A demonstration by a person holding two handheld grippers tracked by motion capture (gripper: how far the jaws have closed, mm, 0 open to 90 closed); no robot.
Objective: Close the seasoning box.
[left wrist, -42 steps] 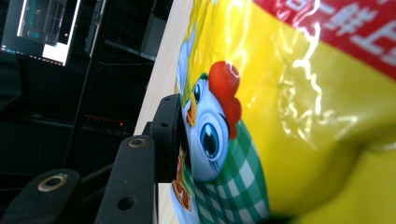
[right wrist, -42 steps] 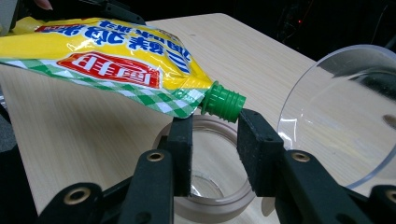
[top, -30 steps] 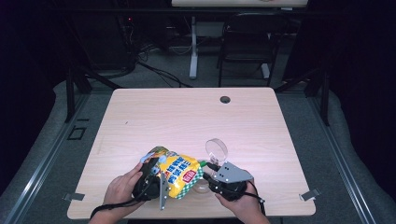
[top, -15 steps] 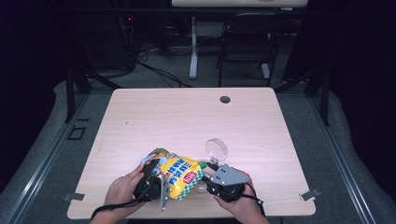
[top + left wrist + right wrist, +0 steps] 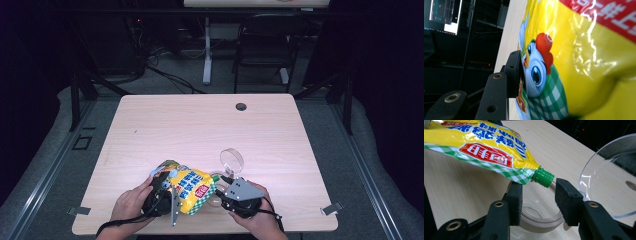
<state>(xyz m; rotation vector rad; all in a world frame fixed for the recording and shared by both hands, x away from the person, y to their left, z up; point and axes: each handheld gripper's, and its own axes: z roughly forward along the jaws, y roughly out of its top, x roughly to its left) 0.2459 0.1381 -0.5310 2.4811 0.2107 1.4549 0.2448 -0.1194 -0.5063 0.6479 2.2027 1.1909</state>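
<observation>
A yellow pouch (image 5: pixel 192 184) with blue and red print lies tilted near the table's front edge. My left gripper (image 5: pixel 170 189) is shut on its bottom end. One black finger (image 5: pixel 512 72) presses the cartoon chicken print, and the pouch (image 5: pixel 584 62) hides the other finger. Its open green threaded spout (image 5: pixel 543 177) hangs just over the mouth of a clear jar (image 5: pixel 536 226). My right gripper (image 5: pixel 541 200) is shut on that jar, one jaw on each side of its rim. In the high view the right gripper (image 5: pixel 224 196) sits beside the pouch's spout end.
A clear round lid (image 5: pixel 231 160) stands tilted just behind the jar, close to my right gripper, lid (image 5: pixel 609 177). A dark cable hole (image 5: pixel 241 106) sits near the far edge of the wooden table (image 5: pixel 200 130). Chairs and cables lie beyond it.
My right gripper and the jar have drifted slightly left toward the pouch's spout. The left hand and pouch have barely moved.
</observation>
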